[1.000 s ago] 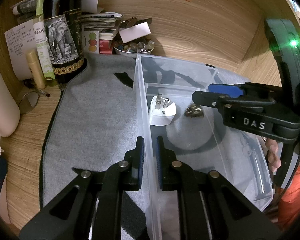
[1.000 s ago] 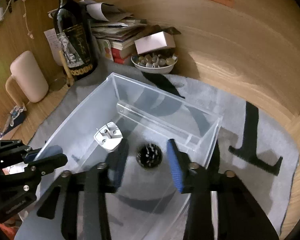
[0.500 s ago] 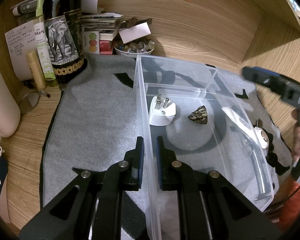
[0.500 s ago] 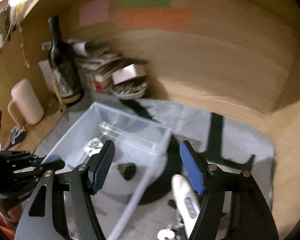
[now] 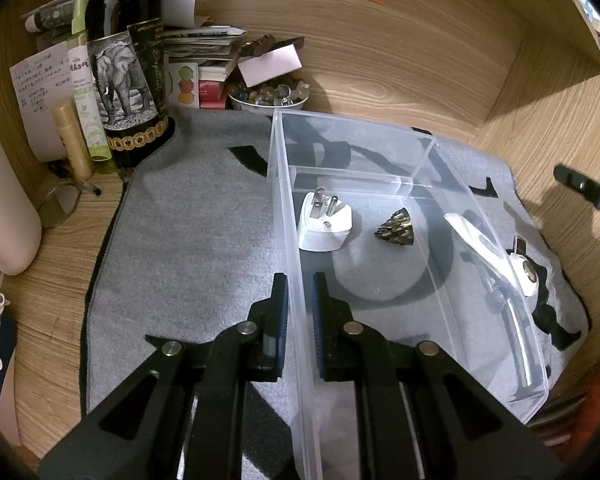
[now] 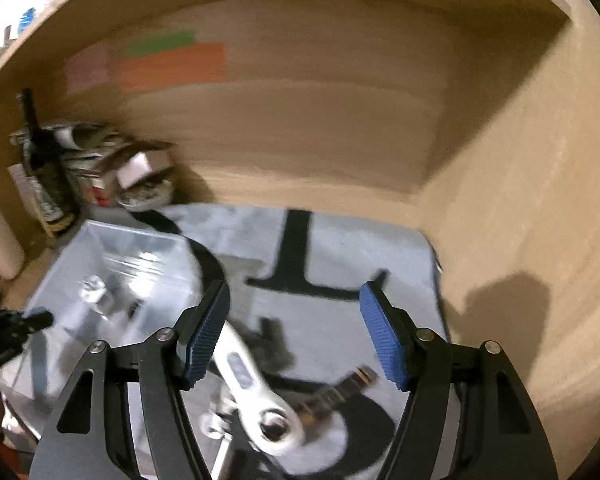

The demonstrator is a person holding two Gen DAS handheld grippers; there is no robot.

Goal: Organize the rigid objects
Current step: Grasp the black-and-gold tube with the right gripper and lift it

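A clear bin (image 5: 380, 148) sits on a grey mat (image 5: 188, 240). The left gripper (image 5: 299, 312) is clamped on the bin's left wall. Inside the bin lie a white plug (image 5: 326, 224) and, just right of it, a dark cone (image 5: 396, 228). The right gripper (image 6: 294, 328), jaws apart and empty, hangs right of the bin, above a white tool (image 6: 252, 384) on the mat.

A clear plastic bin (image 5: 380, 152) sits on a grey mat. Inside lie a white plug adapter (image 5: 325, 224), prongs up, and beside it a small dark spiky cone (image 5: 396, 227). Outside the bin's right wall lies a white tool-like object (image 6: 256, 384), possibly an opener, blurred.
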